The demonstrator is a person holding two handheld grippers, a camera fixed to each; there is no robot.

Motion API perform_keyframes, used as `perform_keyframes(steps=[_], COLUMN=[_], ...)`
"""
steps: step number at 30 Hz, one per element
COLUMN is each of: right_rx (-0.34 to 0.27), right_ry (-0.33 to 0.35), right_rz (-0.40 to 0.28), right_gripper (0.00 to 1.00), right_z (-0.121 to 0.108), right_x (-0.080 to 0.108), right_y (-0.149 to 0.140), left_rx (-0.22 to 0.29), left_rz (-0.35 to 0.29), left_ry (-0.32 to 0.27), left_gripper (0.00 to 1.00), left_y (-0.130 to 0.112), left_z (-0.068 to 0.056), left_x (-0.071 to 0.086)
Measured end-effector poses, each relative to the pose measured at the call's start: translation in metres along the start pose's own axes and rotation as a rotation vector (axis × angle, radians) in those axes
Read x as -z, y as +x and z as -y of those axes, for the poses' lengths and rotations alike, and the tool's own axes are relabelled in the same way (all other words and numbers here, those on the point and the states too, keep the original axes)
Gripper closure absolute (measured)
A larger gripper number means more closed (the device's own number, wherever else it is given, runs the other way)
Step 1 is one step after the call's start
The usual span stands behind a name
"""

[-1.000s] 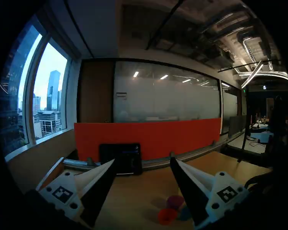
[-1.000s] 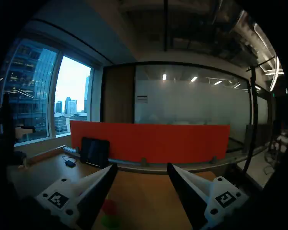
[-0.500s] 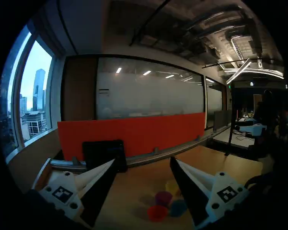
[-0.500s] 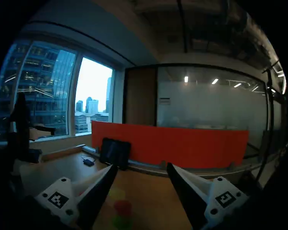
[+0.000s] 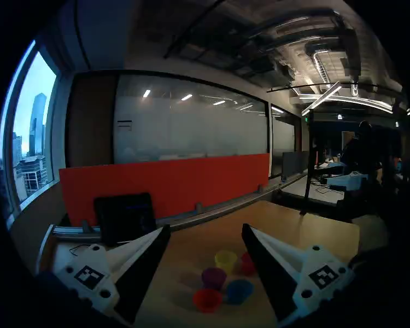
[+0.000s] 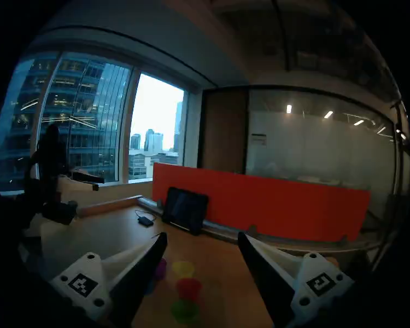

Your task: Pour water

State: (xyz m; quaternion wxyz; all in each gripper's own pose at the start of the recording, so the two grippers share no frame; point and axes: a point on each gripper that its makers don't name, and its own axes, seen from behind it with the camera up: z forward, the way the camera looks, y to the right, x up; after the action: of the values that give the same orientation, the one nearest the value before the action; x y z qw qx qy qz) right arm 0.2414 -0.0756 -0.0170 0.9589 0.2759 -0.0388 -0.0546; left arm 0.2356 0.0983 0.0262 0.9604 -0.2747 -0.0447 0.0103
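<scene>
Left tongs [image 5: 205, 226] spread wide, nothing between the fingers. Right tongs [image 6: 201, 235] same: wide apart, holding nothing. Both hang above the counter [image 5: 314, 229]. Left gripper view has 5 cups [image 5: 215, 273] low between the fingers: yellow cup [image 5: 226, 259] at the back, purple cup [image 5: 212, 279], orange-red cup [image 5: 207, 299] nearest, blue cup [image 5: 239, 290], and a red cup [image 5: 247, 263] half behind the right finger. Right gripper view has a green cup [image 6: 185, 309] nearest, red then yellow in line behind it, purple tucked against the left finger. Left gripper view has a person [image 5: 363, 150] far right, past the counter's right edge. Right gripper view has a dark stand [image 6: 51, 180] at the counter's left end and a small black box on a cable [image 6: 146, 221]. Tablet [image 5: 124, 217] stands at the orange partition [image 5: 167, 183], which closes the far edge. Bare wood all round the cluster.
</scene>
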Motion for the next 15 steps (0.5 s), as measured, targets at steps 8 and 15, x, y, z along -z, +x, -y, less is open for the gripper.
perform_keyframes(steps=[8, 15], right_rx=[0.030, 0.037], right_ry=[0.033, 0.073], right_rz=[0.056, 0.123], right_gripper=[0.00, 0.00], right_z=[0.003, 0.006], right_x=[0.000, 0.001], right_y=[-0.022, -0.051], left_rx=[-0.008, -0.049], left_rz=[0.031, 0.074], left_ry=[-0.050, -0.108], left_gripper=[0.03, 0.03], left_y=[-0.019, -0.045], left_z=[-0.009, -0.022], left_x=[-0.007, -0.013])
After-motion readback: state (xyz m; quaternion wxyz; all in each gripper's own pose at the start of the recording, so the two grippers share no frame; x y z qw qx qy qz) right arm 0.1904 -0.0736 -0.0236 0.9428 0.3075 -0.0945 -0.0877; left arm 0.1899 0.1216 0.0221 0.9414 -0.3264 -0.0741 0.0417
